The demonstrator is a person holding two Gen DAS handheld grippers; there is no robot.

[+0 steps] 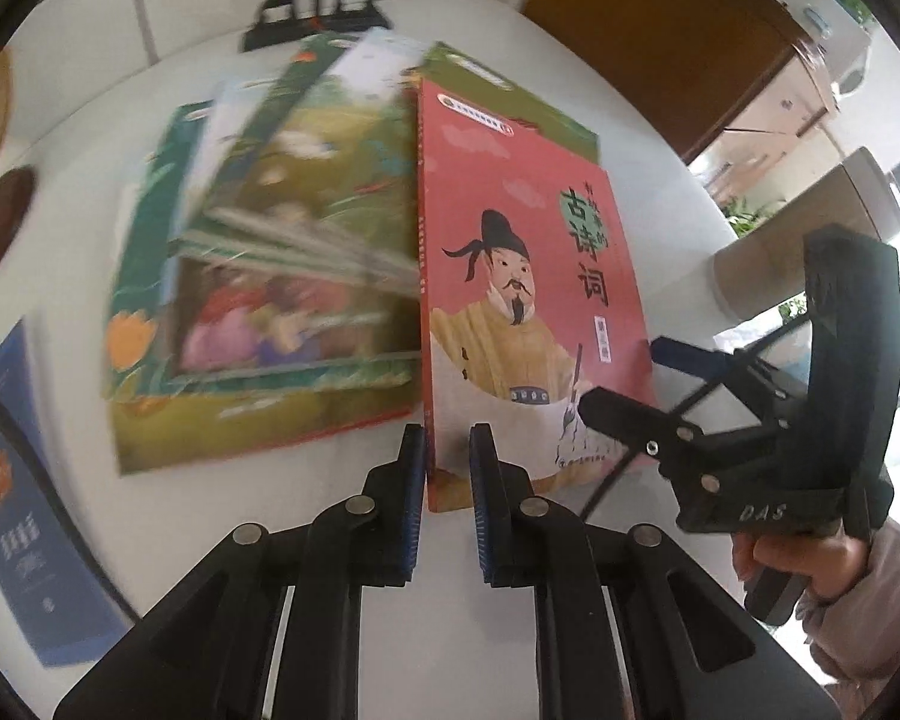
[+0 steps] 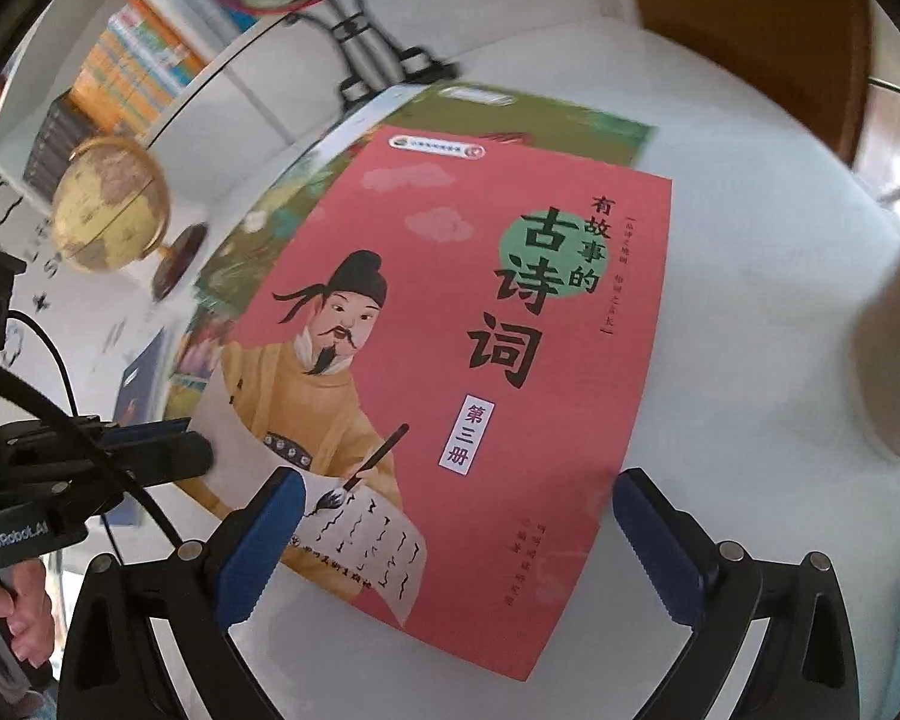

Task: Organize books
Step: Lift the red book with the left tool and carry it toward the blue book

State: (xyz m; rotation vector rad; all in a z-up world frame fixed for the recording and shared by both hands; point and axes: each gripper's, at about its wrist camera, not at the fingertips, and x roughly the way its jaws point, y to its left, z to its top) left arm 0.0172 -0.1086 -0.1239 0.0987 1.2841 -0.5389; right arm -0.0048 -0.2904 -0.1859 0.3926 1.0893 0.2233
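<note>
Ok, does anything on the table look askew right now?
Yes. The red book stands tilted, clamped at its bottom corner by the left tongs, and the picture books beside it lie fanned out and crooked.

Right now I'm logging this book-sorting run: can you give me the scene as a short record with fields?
surface: white table
held book: red poetry book, lower corner clamped in left gripper
right gripper: open, above the book's near edge, holding nothing
other books: blurred green-covered pile beside and under the red one; blue book apart, near the table edge
background: globe, bookshelf
</note>
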